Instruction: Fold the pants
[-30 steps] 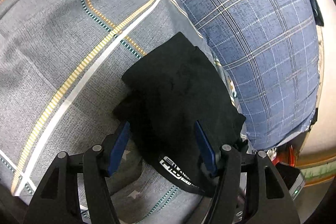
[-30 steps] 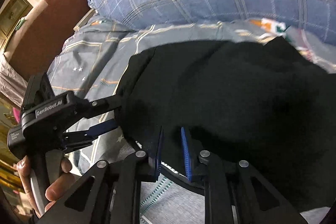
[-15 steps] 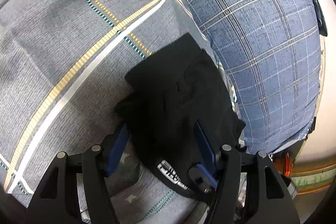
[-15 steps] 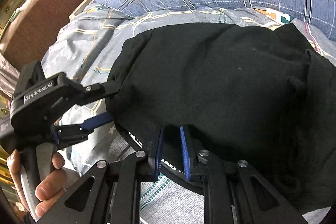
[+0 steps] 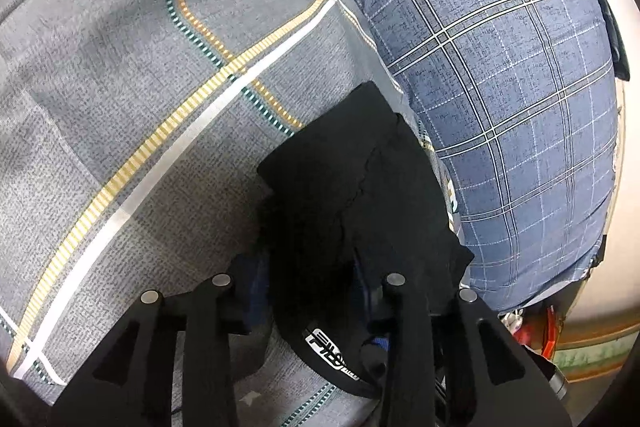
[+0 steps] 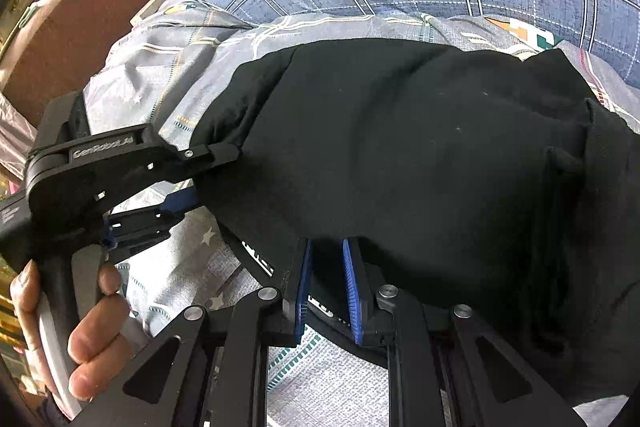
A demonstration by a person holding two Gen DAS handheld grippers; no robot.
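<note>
Here both tilted-down tools pinch the black pants [image 6: 400,147], the left tool [image 5: 308,275] just closing

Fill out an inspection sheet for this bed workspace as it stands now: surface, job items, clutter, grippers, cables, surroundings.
Surface: grey bedsheet with yellow, white and teal stripes, lightly wrinkled.
Job's things: black pants bunched on the sheet, printed waistband at the near edge.
Clutter: nothing seen on the sheet besides the blue plaid pillow bordering the pants.
Grippers: left gripper has just been closing, pants fabric pinched between its fingers; right gripper nearly shut on the waistband edge; a hand holds the left gripper's handle.
Cables: nothing seen.
Surroundings: brown headboard beyond the pillow; red object, unclear.
</note>
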